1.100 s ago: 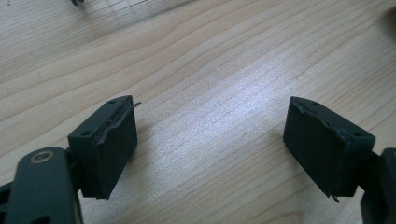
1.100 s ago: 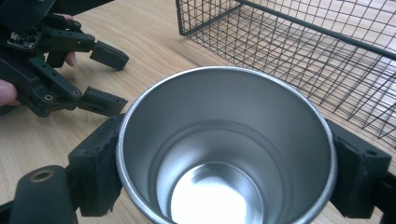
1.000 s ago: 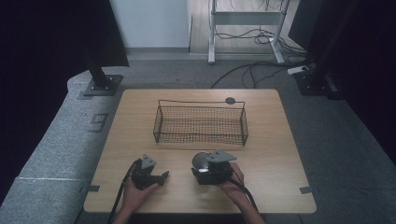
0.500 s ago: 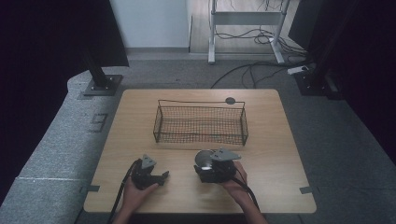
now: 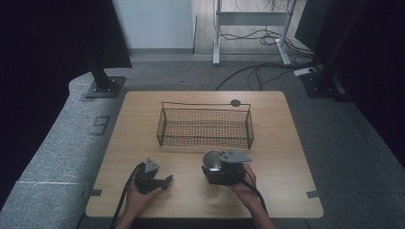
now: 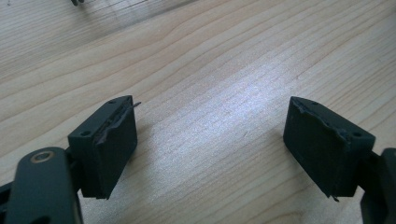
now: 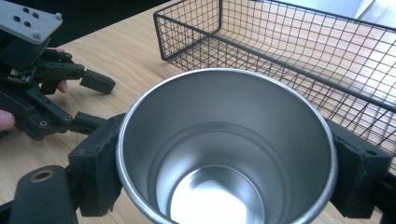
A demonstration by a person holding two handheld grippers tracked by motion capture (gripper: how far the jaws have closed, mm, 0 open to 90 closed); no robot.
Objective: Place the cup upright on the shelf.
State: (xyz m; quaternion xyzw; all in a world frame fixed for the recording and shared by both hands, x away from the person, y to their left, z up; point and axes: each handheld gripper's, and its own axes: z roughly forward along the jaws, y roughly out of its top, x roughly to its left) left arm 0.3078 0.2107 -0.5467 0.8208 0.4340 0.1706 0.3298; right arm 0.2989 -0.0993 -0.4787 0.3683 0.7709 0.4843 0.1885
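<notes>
1. A wooden table (image 5: 286,143) takes up the middle of the high view, with grey carpet around it and cables on the floor at the top of the frame.
2. A black wire basket (image 5: 204,125) sits in the upper middle of the table; nothing shows inside it. In the right gripper view its mesh wall crosses the upper right of the frame.
3. A small dark round disc (image 5: 235,102) lies just behind the basket, near the far edge of the table.
4. The right gripper (image 5: 216,168) is in the lower middle of the high view, held by the person's right hand (image 5: 244,183), just in front of the basket.
5. Its jaws are clamped on a shiny metal cup (image 7: 224,149), one black pad against each side of the cup's wall. The cup's open mouth faces the camera, and its inside looks empty.
6. The left gripper (image 5: 165,180) is at the lower left of the high view, held by the left hand (image 5: 138,200), near the right gripper but apart from it.
7. In the left gripper view its jaws stand wide apart over bare wood, with nothing between them.
</notes>
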